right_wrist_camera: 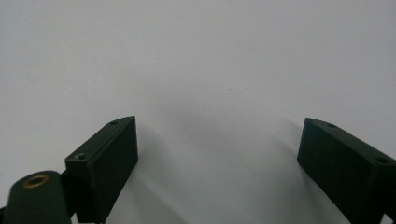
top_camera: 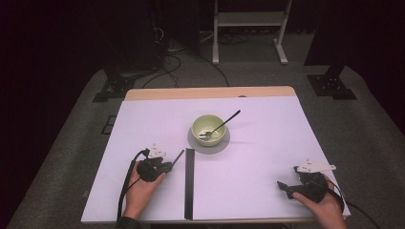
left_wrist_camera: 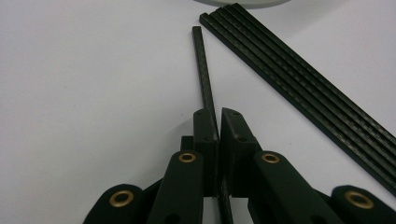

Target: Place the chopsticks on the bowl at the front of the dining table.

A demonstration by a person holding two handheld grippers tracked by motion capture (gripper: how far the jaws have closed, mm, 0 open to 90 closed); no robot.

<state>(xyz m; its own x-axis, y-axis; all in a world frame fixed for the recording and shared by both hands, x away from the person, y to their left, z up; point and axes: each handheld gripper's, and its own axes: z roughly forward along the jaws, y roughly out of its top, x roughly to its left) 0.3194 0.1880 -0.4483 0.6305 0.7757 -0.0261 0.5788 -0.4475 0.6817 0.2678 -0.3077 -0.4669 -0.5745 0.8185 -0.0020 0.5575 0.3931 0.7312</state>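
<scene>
My left gripper [top_camera: 168, 165] [left_wrist_camera: 218, 116] is shut on a thin black strip [left_wrist_camera: 202, 65] [top_camera: 177, 157], which juts out from its jaws toward the bowl. Just right of it a bundle of several black strips [top_camera: 189, 183] [left_wrist_camera: 299, 79] lies flat on the white table [top_camera: 248, 191]. A pale green bowl [top_camera: 208, 129] with a spoon [top_camera: 220, 125] in it stands on a grey saucer [top_camera: 208, 144] at mid table. My right gripper [top_camera: 282, 187] [right_wrist_camera: 217, 140] rests near the front right edge, open, with bare table between its jaws.
The table's wooden far edge [top_camera: 210, 92] shows beyond the white cover. Behind it are a white frame [top_camera: 249, 28], black stand feet [top_camera: 112, 88] and cables on a grey floor.
</scene>
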